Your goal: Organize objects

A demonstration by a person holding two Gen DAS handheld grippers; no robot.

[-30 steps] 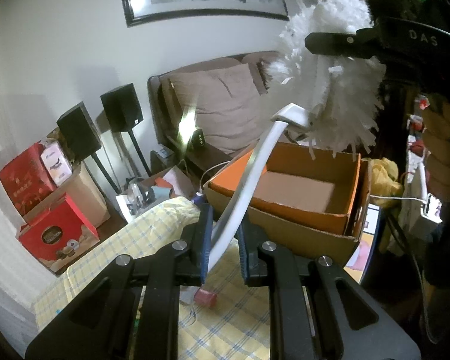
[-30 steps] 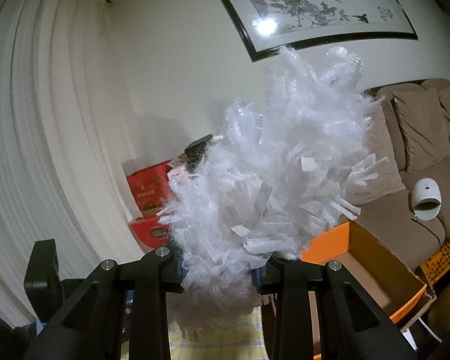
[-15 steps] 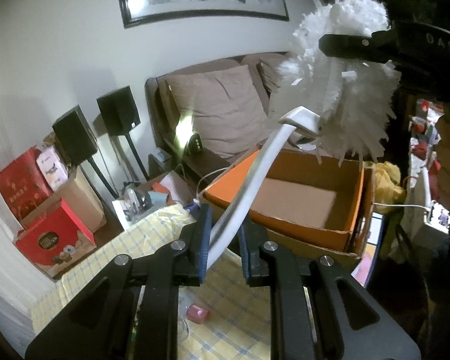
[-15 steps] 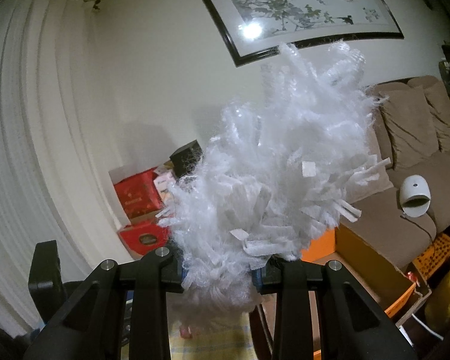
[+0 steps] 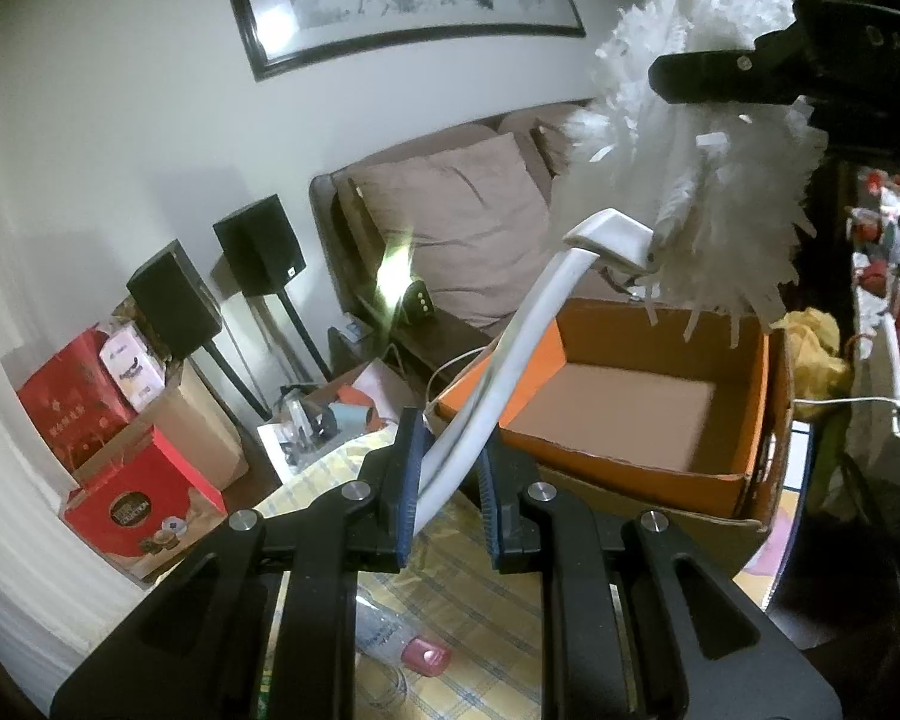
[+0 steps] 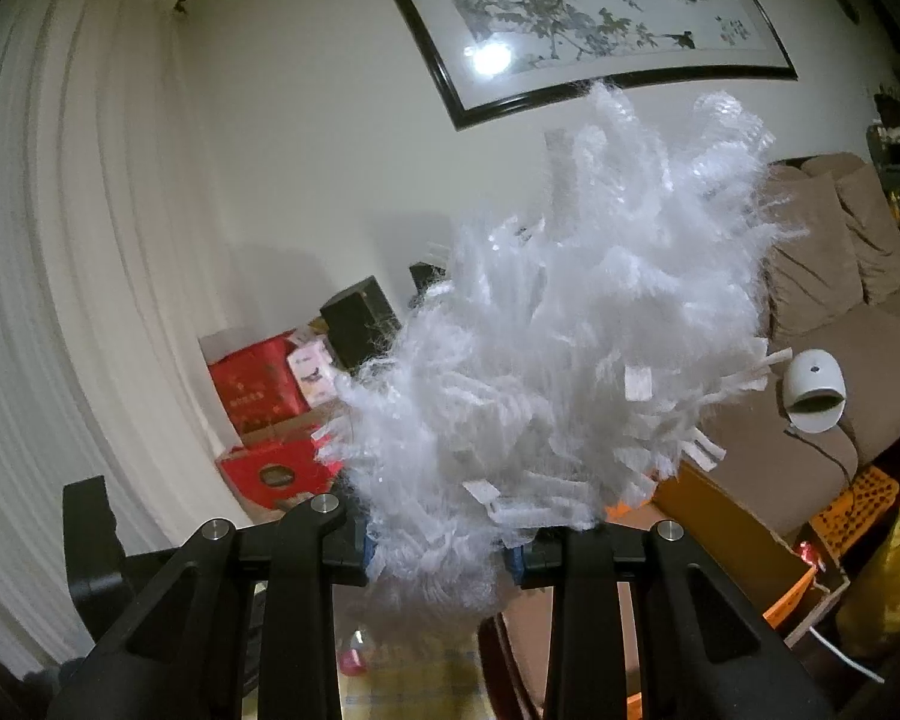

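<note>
A white duster is held in the air by both grippers. My left gripper (image 5: 447,486) is shut on its curved white handle (image 5: 510,360), which rises up and to the right. The fluffy white duster head (image 5: 702,192) hangs above the open orange-lined cardboard box (image 5: 630,408). My right gripper (image 6: 444,546) is shut on the fluffy head (image 6: 558,372), which fills the middle of the right wrist view. The right gripper's black finger (image 5: 726,78) crosses the fluff at the upper right of the left wrist view.
A yellow checked cloth (image 5: 468,600) lies below, with a small pink item (image 5: 423,657) on it. Two black speakers (image 5: 258,246) on stands, red boxes (image 5: 132,510) and a brown sofa (image 5: 462,234) stand behind. A white round device (image 6: 813,384) rests on the sofa.
Both grippers have carried the duster a little up and toward the box. The box and sofa sit lower and closer in both views. The grips have not changed.
</note>
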